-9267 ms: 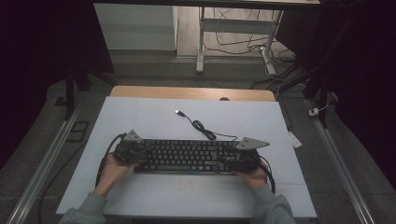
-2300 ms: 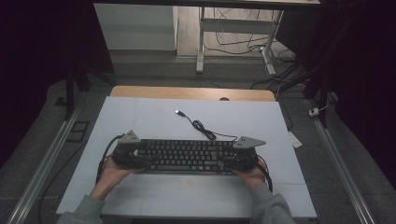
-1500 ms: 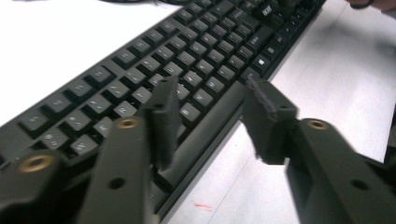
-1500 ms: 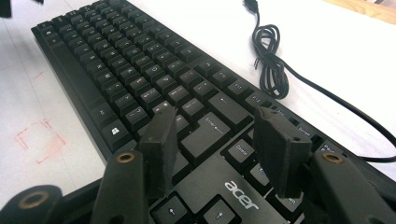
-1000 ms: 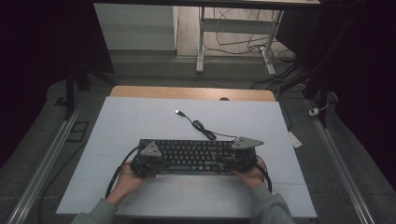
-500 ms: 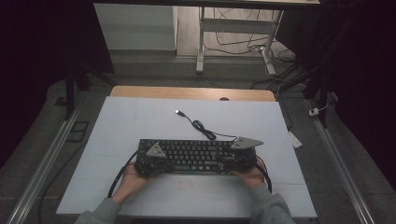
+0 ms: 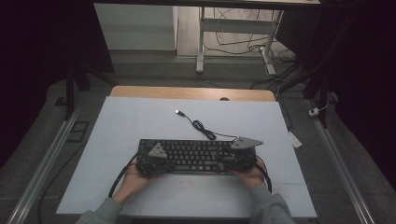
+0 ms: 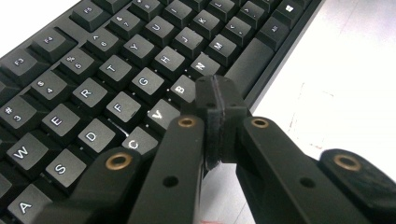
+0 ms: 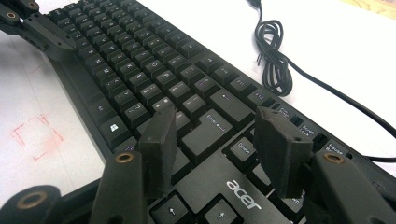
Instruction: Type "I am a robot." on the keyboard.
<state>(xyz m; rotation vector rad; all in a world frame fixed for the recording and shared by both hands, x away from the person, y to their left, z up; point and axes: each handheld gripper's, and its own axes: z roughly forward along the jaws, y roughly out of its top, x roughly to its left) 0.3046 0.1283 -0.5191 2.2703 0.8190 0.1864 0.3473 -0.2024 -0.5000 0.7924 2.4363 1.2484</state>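
The left gripper (image 8: 219, 116) has its jaws pressed together with nothing between them, and its tip hangs just above the lower letter row of the keyboard (image 8: 93, 84), over the gap between the V and B keys and close to the long bar at the front; whether the tip already touches a key I cannot tell. From above, this gripper (image 7: 154, 161) sits over the left part of the keyboard (image 7: 194, 154). The right gripper (image 9: 217, 140) has its jaws partly spread and empty, standing over the right end of the keyboard (image 9: 140, 70), near the Enter and Delete keys and above the arrow keys; from above it (image 7: 240, 156) rests at that end, as if steadying it, though no pinch on the frame is visible. The keyboard lies flat on the white bench (image 7: 140, 116), toward the person's side, its cable (image 7: 205, 130) curling away behind it with the plug lying free and unconnected. The work looks like key pressing with the closed left tip. I judge it to be in its early or middle part: the keyboard is placed and the tip is lined up, but no key looks pushed down.
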